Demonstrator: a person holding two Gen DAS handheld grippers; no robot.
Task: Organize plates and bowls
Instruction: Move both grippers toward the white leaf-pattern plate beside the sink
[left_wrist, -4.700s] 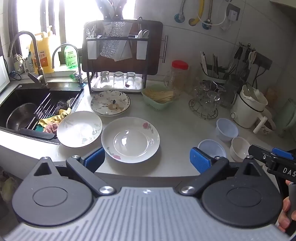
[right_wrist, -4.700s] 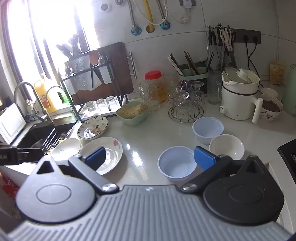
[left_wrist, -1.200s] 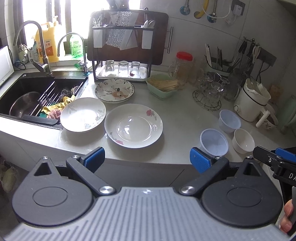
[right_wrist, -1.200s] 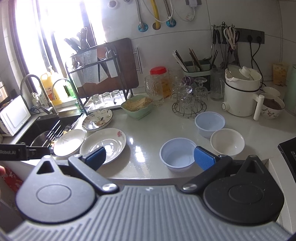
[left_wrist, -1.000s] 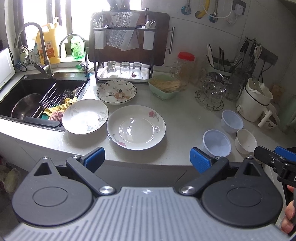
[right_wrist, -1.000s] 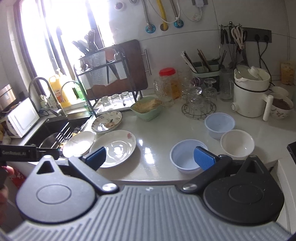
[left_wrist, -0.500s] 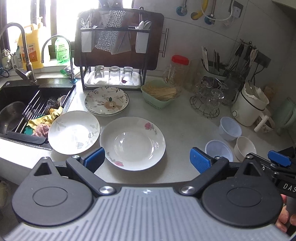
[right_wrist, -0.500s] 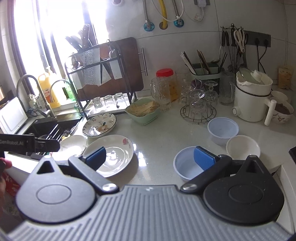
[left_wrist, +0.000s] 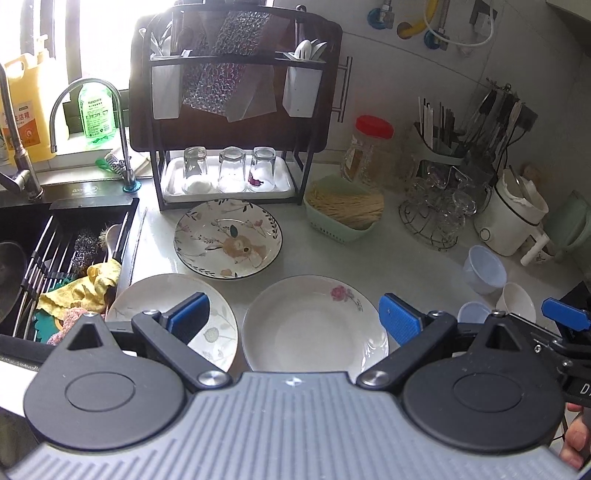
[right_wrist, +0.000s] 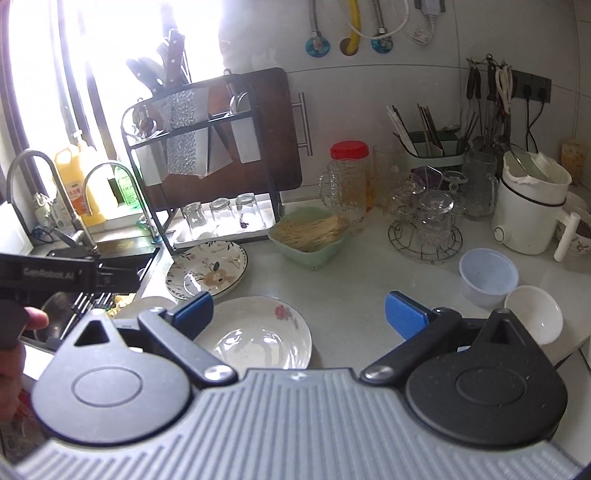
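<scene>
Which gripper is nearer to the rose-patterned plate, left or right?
Left. The left gripper hovers directly over the rose-patterned plate, jaws open. The right gripper, also open, sits further to the plate's right, towards the bowls.

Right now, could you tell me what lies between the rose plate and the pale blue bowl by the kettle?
Only bare countertop lies between the rose plate and the blue bowl; the right wrist view shows it clearly.
</scene>
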